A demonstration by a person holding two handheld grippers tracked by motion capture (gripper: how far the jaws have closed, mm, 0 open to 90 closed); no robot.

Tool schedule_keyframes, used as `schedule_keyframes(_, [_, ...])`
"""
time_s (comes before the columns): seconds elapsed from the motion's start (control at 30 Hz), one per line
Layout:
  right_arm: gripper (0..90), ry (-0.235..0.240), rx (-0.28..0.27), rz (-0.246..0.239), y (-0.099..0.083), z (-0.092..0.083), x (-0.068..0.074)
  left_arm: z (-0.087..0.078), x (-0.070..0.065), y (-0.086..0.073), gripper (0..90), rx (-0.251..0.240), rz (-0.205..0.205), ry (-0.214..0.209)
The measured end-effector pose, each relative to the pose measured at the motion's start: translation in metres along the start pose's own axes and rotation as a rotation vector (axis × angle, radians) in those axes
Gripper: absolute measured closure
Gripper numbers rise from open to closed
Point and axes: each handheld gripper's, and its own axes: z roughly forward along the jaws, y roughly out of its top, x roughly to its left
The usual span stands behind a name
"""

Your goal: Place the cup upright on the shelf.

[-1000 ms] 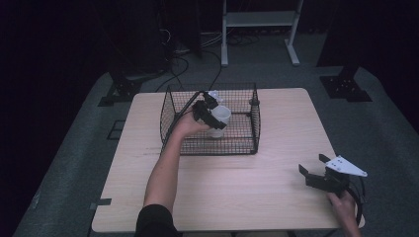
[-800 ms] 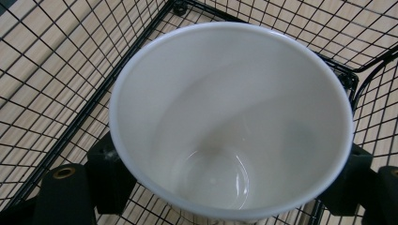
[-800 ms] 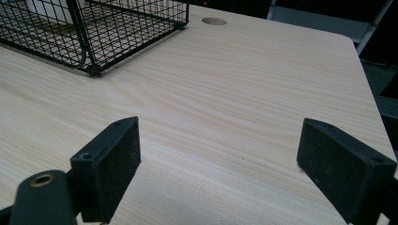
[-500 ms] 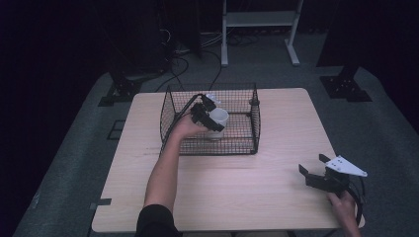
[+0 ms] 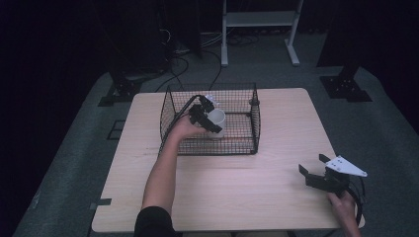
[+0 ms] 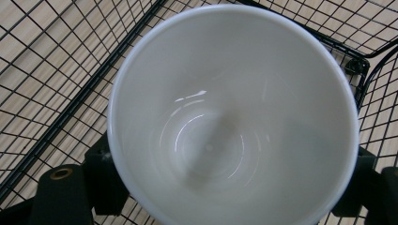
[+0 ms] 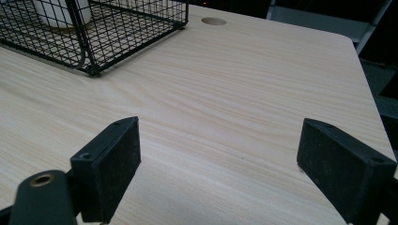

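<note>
Shifted slightly toward the basket's near left: left tongs [image 5: 206, 117] clamped on white mug [image 5: 216, 122] inside wire basket [image 5: 254, 127]; right tongs [image 5: 316, 172] apart at desk's [image 5: 276, 197] near right corner.

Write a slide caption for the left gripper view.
White cup held between the hand-held gripper's jaws, inside the wire basket.
</note>
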Motion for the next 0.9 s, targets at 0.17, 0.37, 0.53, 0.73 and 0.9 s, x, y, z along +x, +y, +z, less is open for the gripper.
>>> schedule_keyframes(0.17, [13.1,-0.001,0.001,-0.001,0.000,0.000,0.000,-0.004,0.001,-0.001,16.7,-0.004,-0.011,0.005])
schedule_keyframes(0.37, [13.1,-0.001,0.001,-0.002,0.000,0.000,0.000,-0.011,-0.002,0.000,12.0,-0.026,-0.008,0.014])
schedule_keyframes(0.53, [13.1,-0.001,0.001,-0.001,0.000,0.000,0.000,-0.016,-0.004,0.001,8.4,-0.032,-0.013,0.024])
schedule_keyframes(0.73, [13.1,-0.002,0.003,-0.001,0.000,0.000,0.001,-0.023,-0.007,0.001,6.8,-0.050,-0.007,0.029])
schedule_keyframes(0.9, [13.1,-0.002,0.004,0.000,0.000,0.000,0.001,-0.029,-0.010,0.002,6.8,-0.061,0.007,0.037])
